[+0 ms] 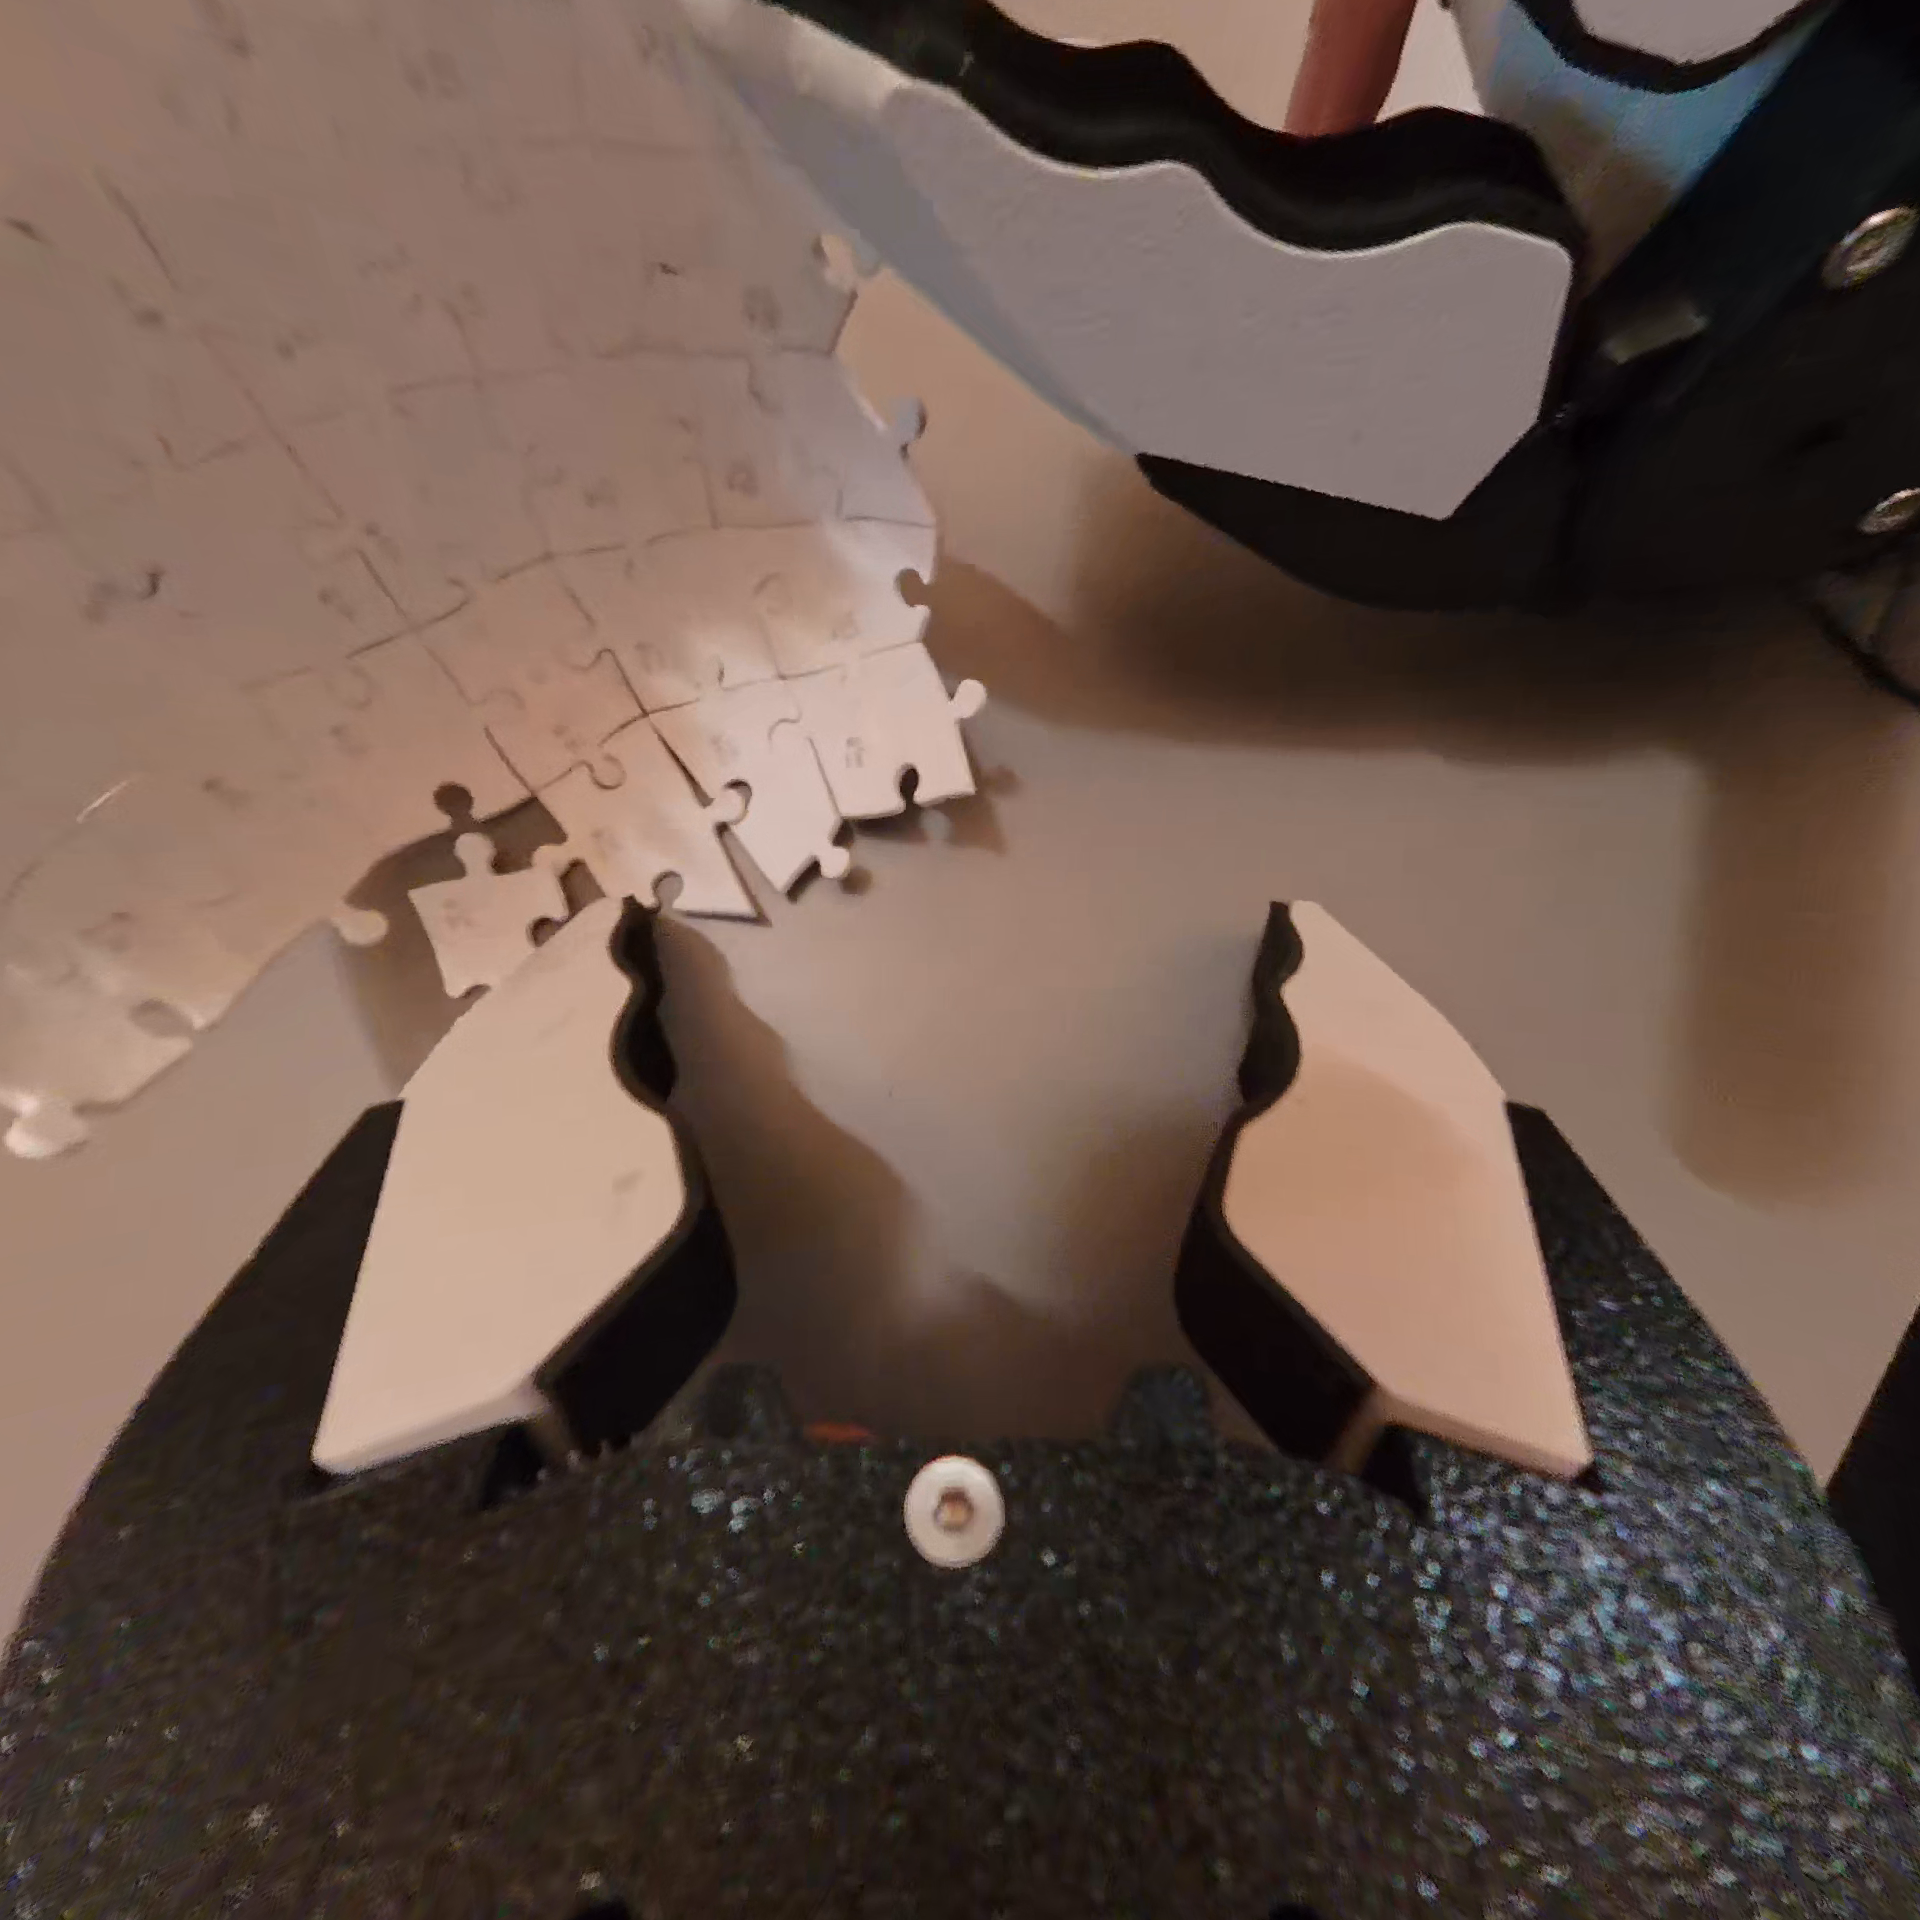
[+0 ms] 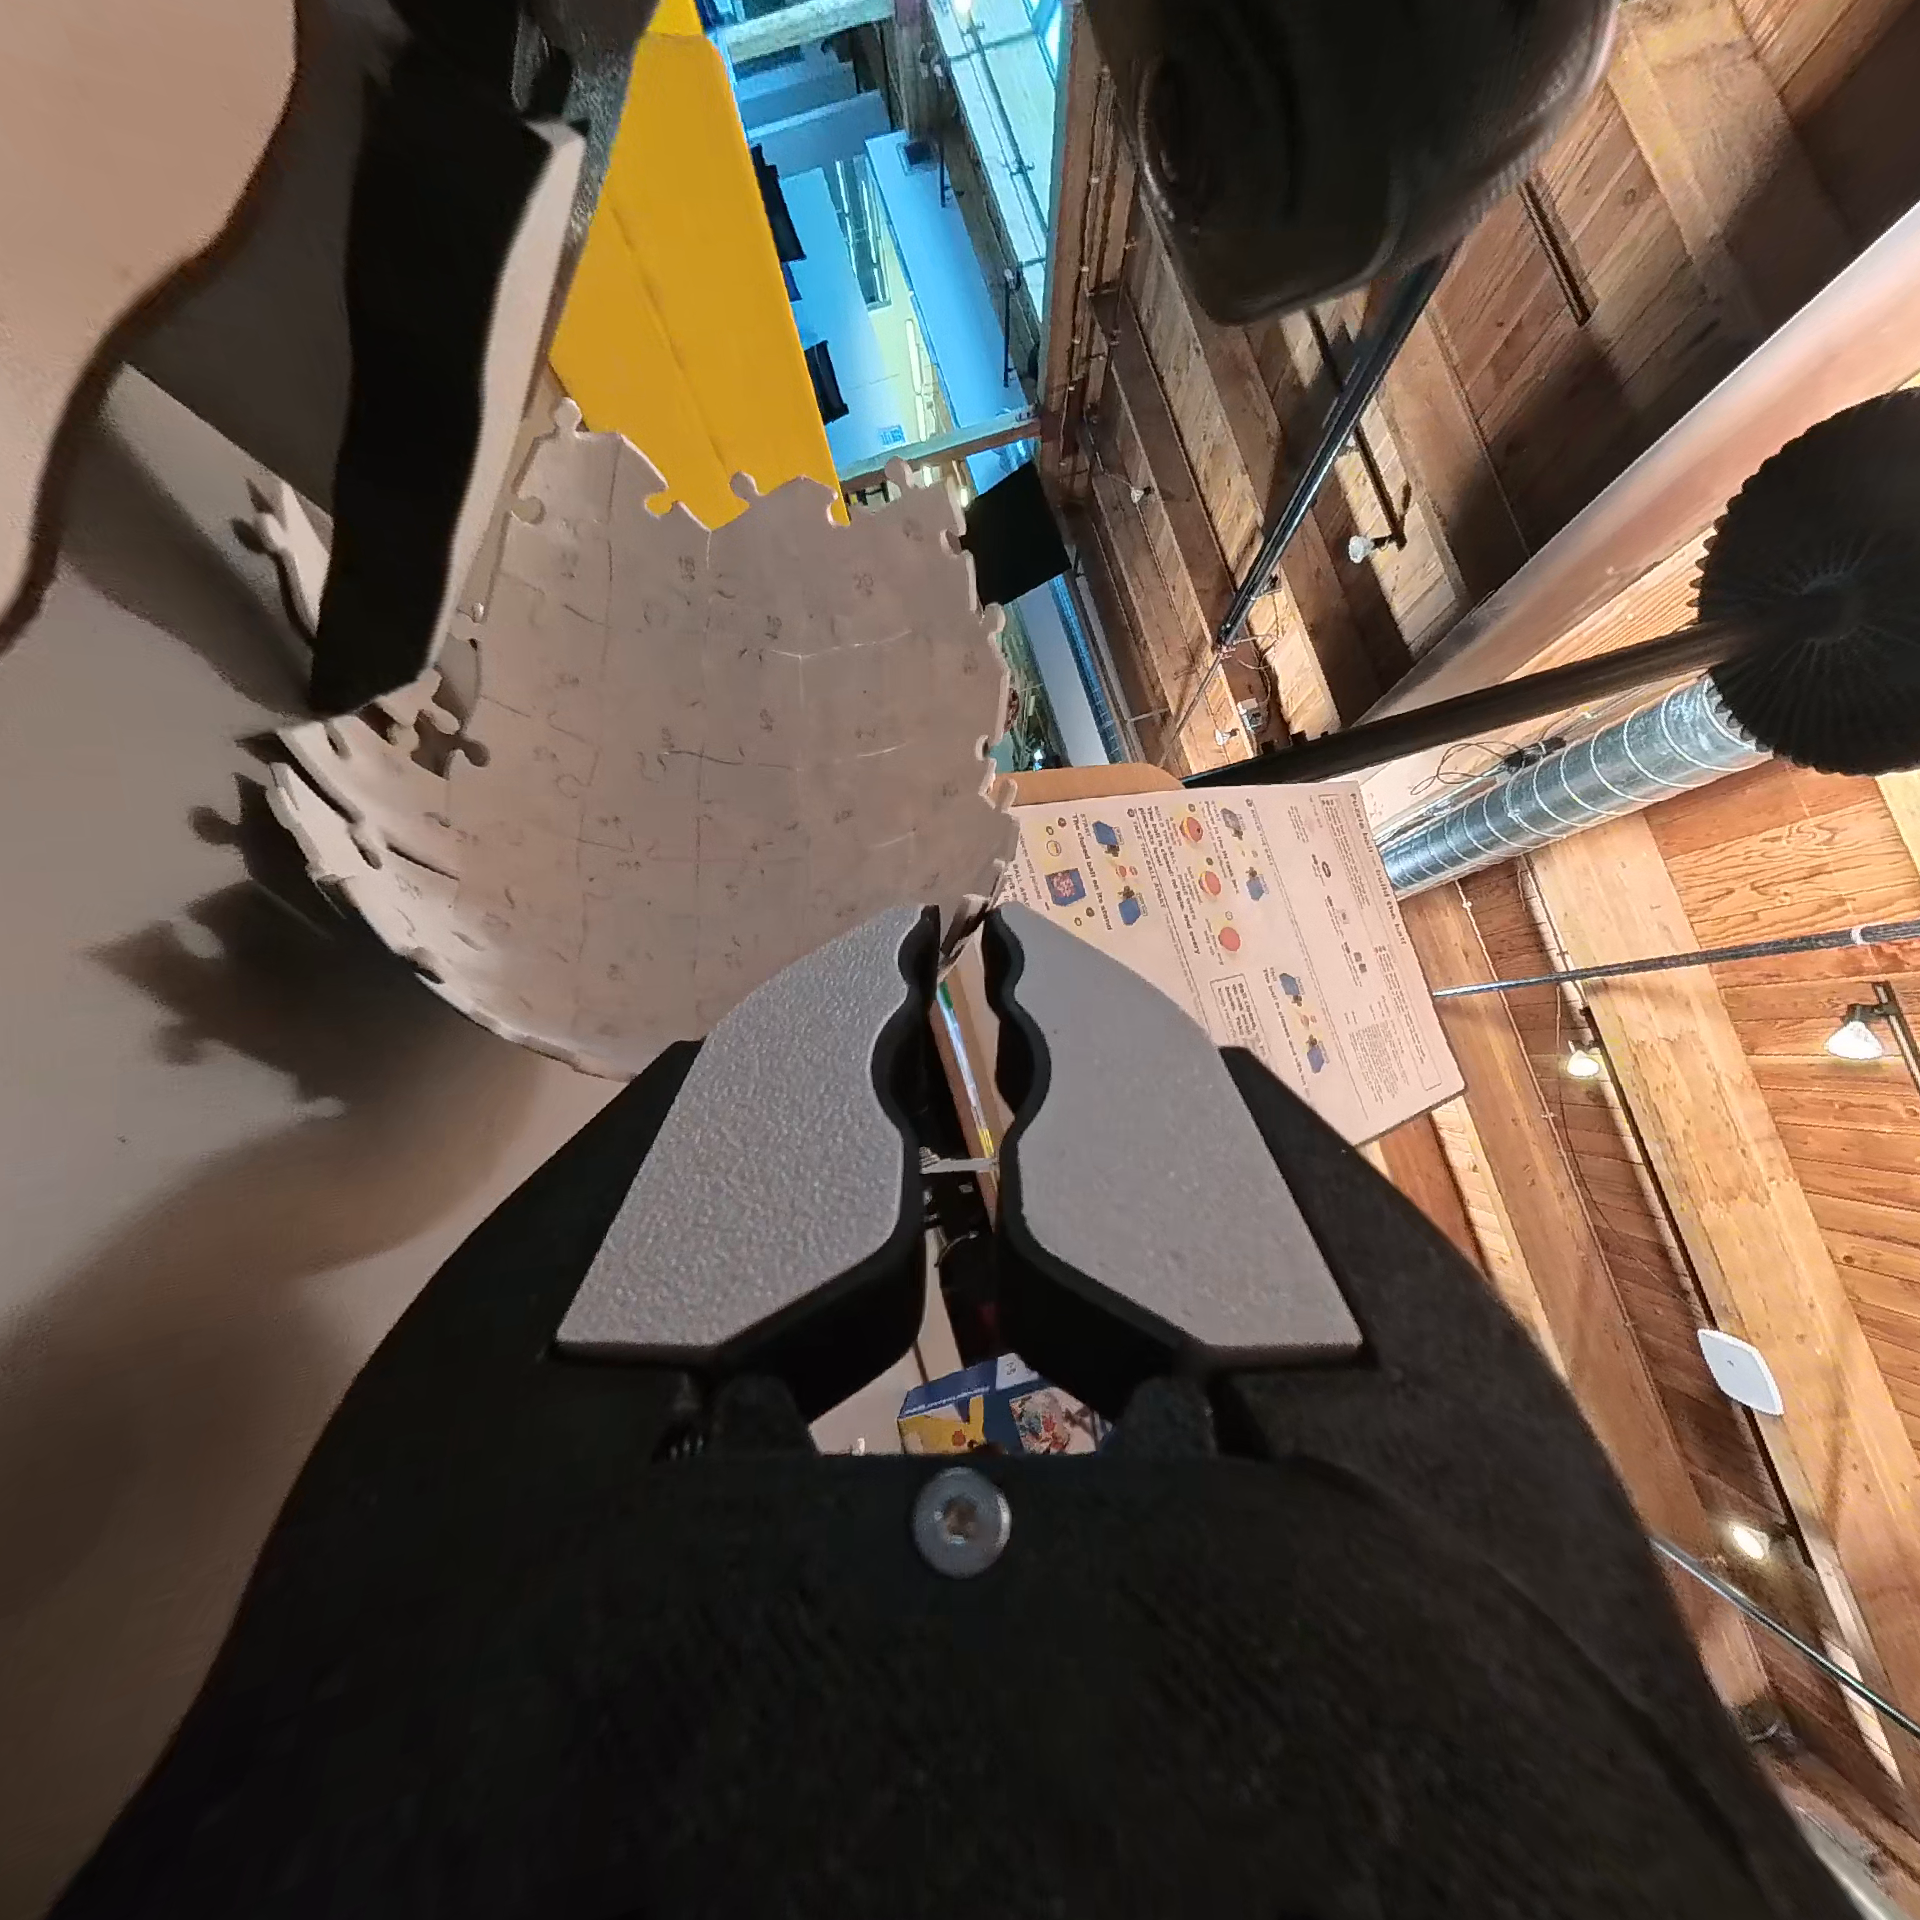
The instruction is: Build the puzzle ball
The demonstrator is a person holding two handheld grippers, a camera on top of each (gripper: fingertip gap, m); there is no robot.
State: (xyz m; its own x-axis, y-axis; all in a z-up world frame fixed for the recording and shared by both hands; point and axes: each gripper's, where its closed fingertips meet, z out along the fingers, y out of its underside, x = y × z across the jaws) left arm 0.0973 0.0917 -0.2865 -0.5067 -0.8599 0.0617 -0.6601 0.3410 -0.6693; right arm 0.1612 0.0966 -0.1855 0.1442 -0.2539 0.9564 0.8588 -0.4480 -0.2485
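Observation:
The partly built puzzle ball (image 1: 364,416) is a white curved shell with its printed inner side facing me and a jagged rim. My left gripper (image 1: 956,925) is open and empty just below the shell's lower rim. A single piece (image 1: 488,920) sits askew at a notch in that rim, against the left fingertip (image 1: 582,966). In the right wrist view, my right gripper (image 2: 958,925) is shut on the near rim of the shell (image 2: 675,748). One of the right gripper's fingers (image 1: 1195,312) reaches in from the top right. One left finger (image 2: 416,416) stands at the shell's far side.
The shell rests on a grey tabletop (image 1: 1091,748). A printed instruction sheet (image 2: 1278,935) stands behind the shell, and a colourful box (image 2: 987,1418) shows between the right fingers. A black fuzzy round object (image 2: 1818,592) on a pole is at the right. Tip to tip, the grippers are about 11 centimeters apart.

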